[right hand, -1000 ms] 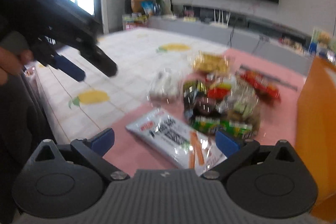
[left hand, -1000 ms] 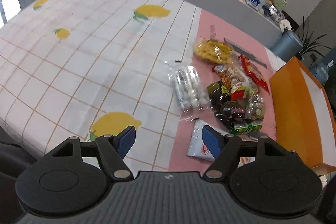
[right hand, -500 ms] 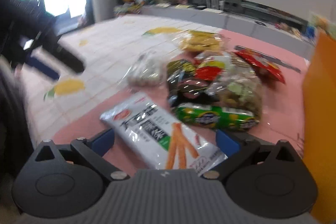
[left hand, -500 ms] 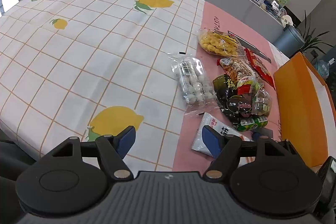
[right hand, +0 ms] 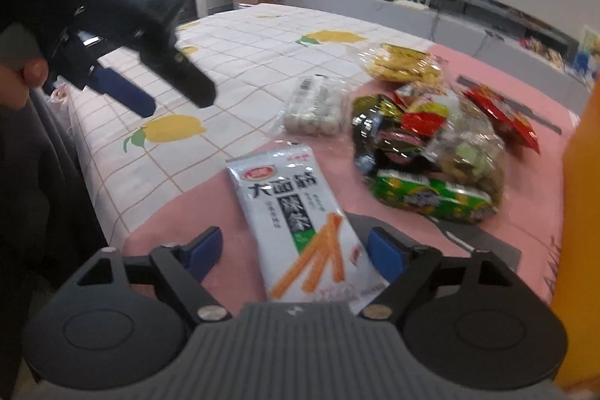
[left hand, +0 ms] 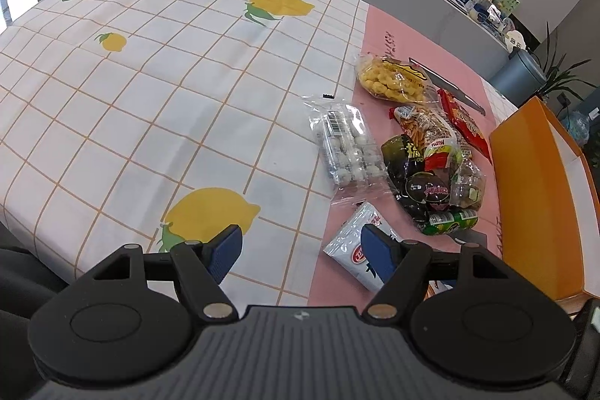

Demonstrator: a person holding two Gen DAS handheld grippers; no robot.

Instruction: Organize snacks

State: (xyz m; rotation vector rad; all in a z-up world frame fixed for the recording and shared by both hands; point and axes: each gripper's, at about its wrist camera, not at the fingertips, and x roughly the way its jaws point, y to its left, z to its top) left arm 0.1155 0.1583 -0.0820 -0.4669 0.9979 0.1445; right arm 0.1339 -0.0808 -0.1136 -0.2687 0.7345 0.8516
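Right gripper low over the pink mat, jaws closing, blue pads on either side of the near end of the white snack-stick packet but not yet pressing it. Packet flat on the mat, nearest item of the lot, just apart from the green packet and the heap of mixed snacks beyond. Long axis running from between the pads away and slightly left, printed top end pointing toward the lemon-print tablecloth, stick picture at the near end.

Step in hand, by the look of it: first pick-up, nothing yet in the orange box at the right as far as visible. Next move likely calls for pinching across the short width, lifting clear without dragging the neighbours, then carrying rightward to the box.

Left gripper spread wide and empty, held above the tablecloth edge, clear bag of white candies ahead of it.
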